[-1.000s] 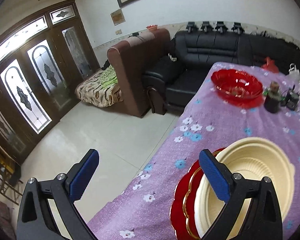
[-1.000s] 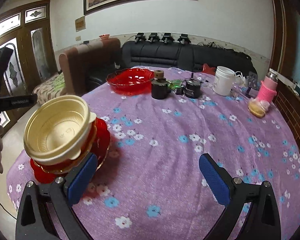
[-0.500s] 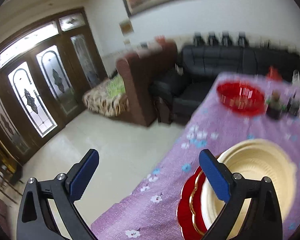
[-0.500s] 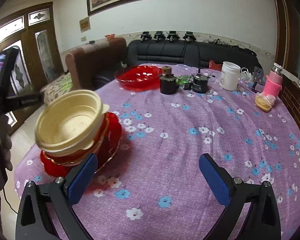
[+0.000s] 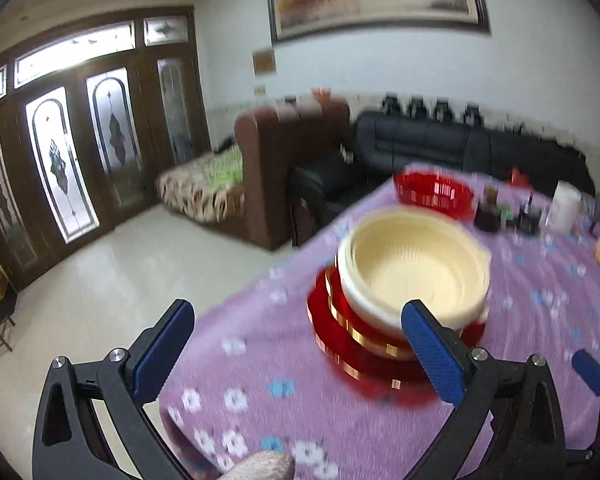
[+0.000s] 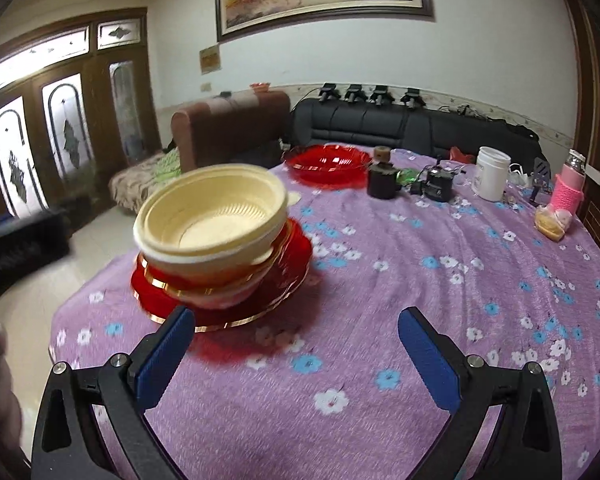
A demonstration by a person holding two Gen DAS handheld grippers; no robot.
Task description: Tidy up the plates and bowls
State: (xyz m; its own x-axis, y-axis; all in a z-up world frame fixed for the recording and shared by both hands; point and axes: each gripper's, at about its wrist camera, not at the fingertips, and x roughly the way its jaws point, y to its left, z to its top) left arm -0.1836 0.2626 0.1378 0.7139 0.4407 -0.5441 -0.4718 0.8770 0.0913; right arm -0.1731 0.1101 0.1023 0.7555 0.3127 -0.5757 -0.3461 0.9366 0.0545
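Observation:
A stack of cream bowls (image 6: 214, 224) sits on red gold-rimmed plates (image 6: 288, 280) near the left edge of the purple floral table (image 6: 420, 300). The stack also shows in the left wrist view, with the cream bowls (image 5: 412, 268) over the red plates (image 5: 340, 344). A separate red bowl (image 6: 328, 162) stands at the table's far side, blurred in the left wrist view (image 5: 432, 196). My left gripper (image 5: 300, 352) is open and empty, in front of the stack over the table edge. My right gripper (image 6: 292, 356) is open and empty, just right of and in front of the stack.
Beyond the red bowl stand a dark jar (image 6: 382, 182), a black gadget (image 6: 438, 186), a white tub (image 6: 492, 174), a pink bottle (image 6: 568, 186) and a bagged bun (image 6: 552, 222). Sofas (image 6: 380, 128) and tiled floor (image 5: 100, 280) lie past the table's left edge.
Both grippers have pulled back and risen from the stack, which now looks farther off. The left view has swung right toward the table. Both stay open.

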